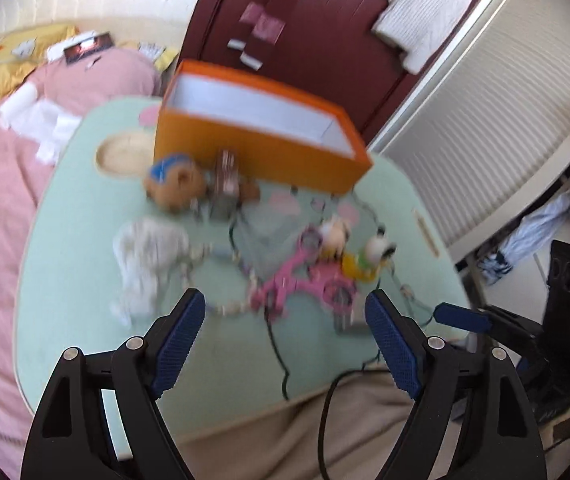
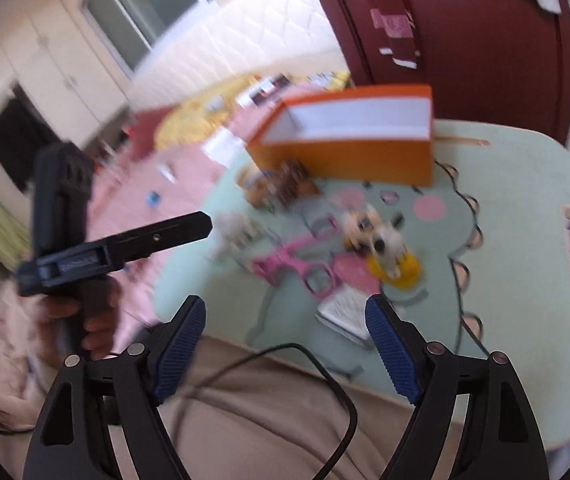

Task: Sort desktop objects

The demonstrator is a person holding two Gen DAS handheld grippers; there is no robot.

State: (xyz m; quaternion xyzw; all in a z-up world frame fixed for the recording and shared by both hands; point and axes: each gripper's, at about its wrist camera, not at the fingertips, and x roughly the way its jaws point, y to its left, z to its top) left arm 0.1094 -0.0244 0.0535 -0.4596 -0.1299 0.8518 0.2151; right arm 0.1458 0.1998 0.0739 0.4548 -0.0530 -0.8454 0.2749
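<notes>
No writing is readable through the blur. Your left gripper and right gripper both hover released over the surface's near edge, facing the orange box.

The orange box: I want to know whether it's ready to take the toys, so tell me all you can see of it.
The orange box is a long, open-topped rectangular carton, apparently cardboard, orange outside and white inside. No lid is visible. It stands upright at the far side of the mint-green table. What shows of its inside looks empty, though the floor is hidden. A brown plush bear lies against its near wall.
</notes>
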